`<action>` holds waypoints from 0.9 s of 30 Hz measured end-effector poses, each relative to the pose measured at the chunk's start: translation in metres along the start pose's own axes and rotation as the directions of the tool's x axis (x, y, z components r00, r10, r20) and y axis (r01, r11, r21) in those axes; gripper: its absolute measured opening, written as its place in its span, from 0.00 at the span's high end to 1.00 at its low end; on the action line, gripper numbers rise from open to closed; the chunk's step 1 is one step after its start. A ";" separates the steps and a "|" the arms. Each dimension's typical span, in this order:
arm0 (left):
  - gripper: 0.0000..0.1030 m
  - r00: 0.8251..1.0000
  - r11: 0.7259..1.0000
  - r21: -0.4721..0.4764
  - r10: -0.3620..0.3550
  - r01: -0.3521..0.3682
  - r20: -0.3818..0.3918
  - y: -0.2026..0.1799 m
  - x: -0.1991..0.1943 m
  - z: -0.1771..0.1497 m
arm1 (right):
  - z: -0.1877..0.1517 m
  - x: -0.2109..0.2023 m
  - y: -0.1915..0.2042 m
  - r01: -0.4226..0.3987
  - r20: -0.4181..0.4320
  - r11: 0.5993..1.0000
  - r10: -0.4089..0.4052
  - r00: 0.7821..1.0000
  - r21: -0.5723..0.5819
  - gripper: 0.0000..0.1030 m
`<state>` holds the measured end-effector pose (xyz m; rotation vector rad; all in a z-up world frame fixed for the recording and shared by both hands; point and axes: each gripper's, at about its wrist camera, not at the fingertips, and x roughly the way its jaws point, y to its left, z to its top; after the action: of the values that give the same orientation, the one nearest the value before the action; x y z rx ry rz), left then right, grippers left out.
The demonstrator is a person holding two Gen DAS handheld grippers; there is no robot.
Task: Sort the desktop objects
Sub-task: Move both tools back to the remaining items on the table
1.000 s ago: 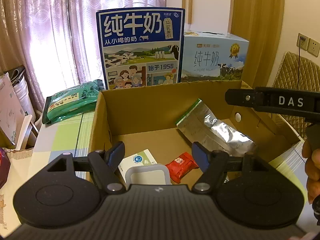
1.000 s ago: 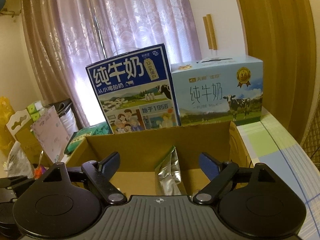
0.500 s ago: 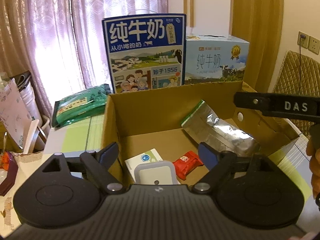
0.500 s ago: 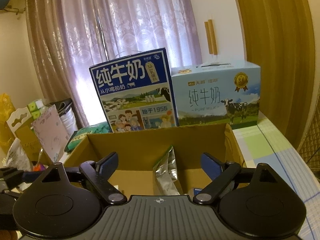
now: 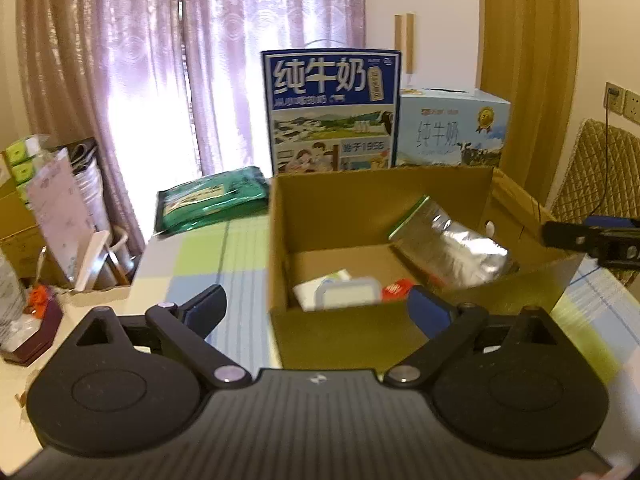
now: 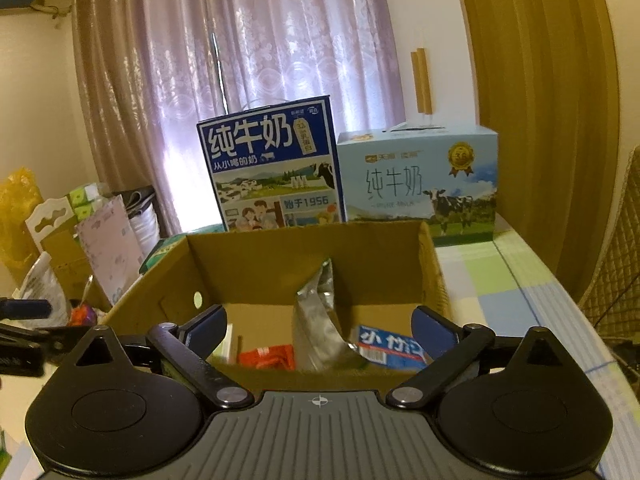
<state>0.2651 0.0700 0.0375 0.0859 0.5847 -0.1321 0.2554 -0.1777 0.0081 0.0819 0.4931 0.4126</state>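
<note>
My left gripper hangs with its dark fingers spread wide and nothing between them, hovering at the near left corner of the open cardboard box, whose plain brown corrugated walls stand upright on the pastel checked tablecloth. Inside, from this side, I see a crinkled silver foil pouch with a green top edge, leaning tilted against the right wall, a flat white packet lying on the floor of the box, a white rounded-rectangle container with a grey rim resting on it, and a small glossy red wrapper just beside that. My right gripper is likewise splayed wide and empty, held level just short of the near wall of the same box, pointing across it. Through that camera the foil pouch stands almost on edge in the middle, the red wrapper lies to its left, and a blue and white printed packet lies flat to its right. Behind the box stand two printed milk cartons, a tall dark blue one and a squat pale blue one with a cow on it, touching side by side. A shiny green bag lies flat on the cloth to the left of the box. The left view is somewhat blurred.
</note>
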 end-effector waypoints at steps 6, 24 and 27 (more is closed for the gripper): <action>0.07 0.999 1.000 -0.014 -0.002 0.002 -0.038 0.006 -0.019 -0.033 | -0.022 -0.024 -0.014 0.011 -0.040 1.000 -0.010 0.999 0.013 0.06; 0.07 0.977 0.994 0.052 -0.086 0.098 -0.193 0.019 -0.040 -0.105 | -0.098 -0.053 0.017 -0.191 -0.260 0.960 0.134 0.956 -0.207 0.13; 0.07 0.967 0.985 0.104 -0.114 0.141 -0.227 0.017 -0.038 -0.114 | -0.107 -0.042 0.026 -0.213 -0.305 0.951 0.139 0.942 -0.225 0.29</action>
<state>0.1746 0.1037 -0.0351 0.1812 0.8049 -0.2857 0.1613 -0.1732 -0.0627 -0.1871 0.7168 0.6682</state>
